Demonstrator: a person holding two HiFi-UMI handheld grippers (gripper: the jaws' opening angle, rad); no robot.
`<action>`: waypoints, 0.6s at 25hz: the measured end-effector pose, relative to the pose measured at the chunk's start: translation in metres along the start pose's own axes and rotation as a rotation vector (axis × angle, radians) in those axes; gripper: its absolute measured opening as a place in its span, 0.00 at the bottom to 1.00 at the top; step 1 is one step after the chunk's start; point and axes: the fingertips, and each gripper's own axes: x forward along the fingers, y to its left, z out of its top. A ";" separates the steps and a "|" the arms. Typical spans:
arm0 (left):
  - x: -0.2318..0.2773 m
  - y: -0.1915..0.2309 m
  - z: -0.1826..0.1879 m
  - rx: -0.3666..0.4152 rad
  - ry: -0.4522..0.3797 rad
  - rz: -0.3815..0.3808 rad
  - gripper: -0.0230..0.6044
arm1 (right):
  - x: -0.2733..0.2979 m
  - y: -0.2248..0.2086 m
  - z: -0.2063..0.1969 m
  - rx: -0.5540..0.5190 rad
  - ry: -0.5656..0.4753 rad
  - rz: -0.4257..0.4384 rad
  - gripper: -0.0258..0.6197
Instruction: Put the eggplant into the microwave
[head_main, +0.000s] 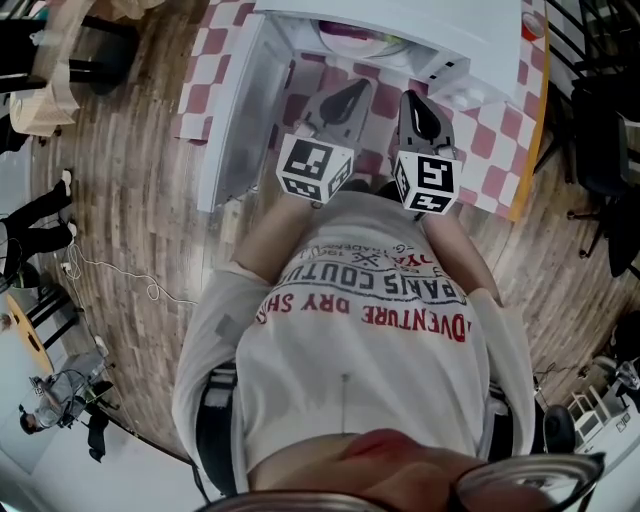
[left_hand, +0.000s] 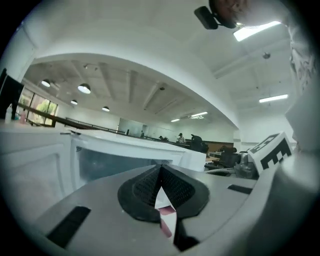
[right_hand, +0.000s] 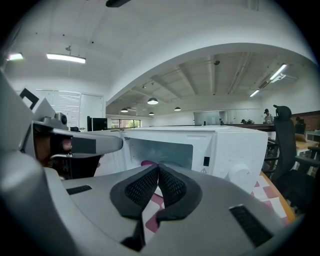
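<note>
The white microwave (head_main: 400, 30) stands on a pink-and-white checked cloth, its door (head_main: 235, 110) swung open to the left. Inside lies a purple shape, the eggplant (head_main: 345, 36), on the turntable plate; it also shows as a purple edge (right_hand: 148, 163) in the right gripper view. My left gripper (head_main: 345, 100) is in front of the open cavity, shut and empty. Beside it, my right gripper (head_main: 418, 112) is also shut with nothing in it. In the left gripper view the pads (left_hand: 150, 185) meet before the microwave (left_hand: 125, 155). The right gripper view shows its pads (right_hand: 172, 185) meeting too.
The checked cloth (head_main: 490, 140) ends at an orange table edge (head_main: 530, 150) on the right. Dark chairs (head_main: 600, 150) stand to the right on the wood floor. A white cable (head_main: 120, 275) lies on the floor at left. My torso fills the lower middle.
</note>
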 end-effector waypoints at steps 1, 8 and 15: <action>-0.002 -0.003 0.006 0.036 -0.014 -0.001 0.08 | 0.000 0.001 0.001 -0.005 -0.001 0.000 0.08; -0.003 -0.013 0.029 0.176 -0.064 -0.009 0.08 | 0.000 0.005 0.010 -0.037 -0.015 0.005 0.08; -0.003 -0.003 0.032 0.189 -0.075 0.015 0.08 | 0.003 0.014 0.013 -0.067 -0.024 0.032 0.08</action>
